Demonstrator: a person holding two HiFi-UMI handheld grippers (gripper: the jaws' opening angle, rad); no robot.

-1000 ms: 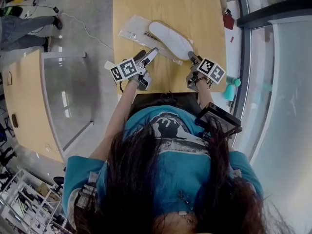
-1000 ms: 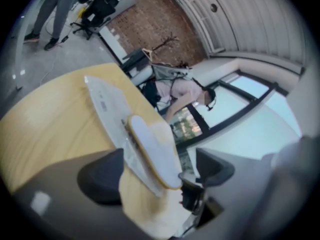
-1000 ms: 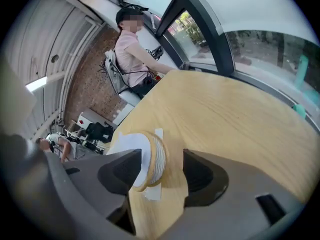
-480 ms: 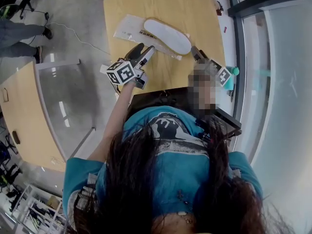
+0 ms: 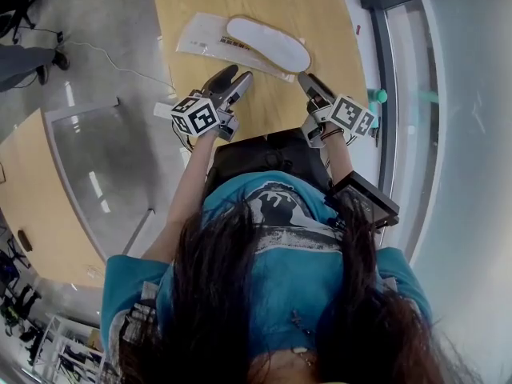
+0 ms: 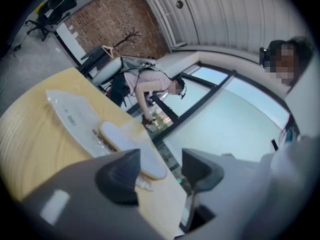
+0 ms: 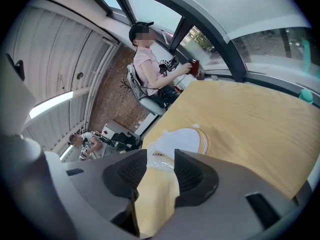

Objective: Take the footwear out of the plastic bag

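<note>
Left gripper (image 5: 231,81) and right gripper (image 5: 310,85) are rising off the table (image 5: 324,14) from their earlier place. Their jaws are just closing partway and gripping nothing. The footwear (image 5: 268,43) is lying at their twelve o'clock, apparently still inside the plastic bag (image 5: 200,40); extraction is not yet starting.

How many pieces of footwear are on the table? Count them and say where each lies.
1: a white slipper at the right end of the plastic bag, on the wooden table. A second may be hidden beneath it.
</note>
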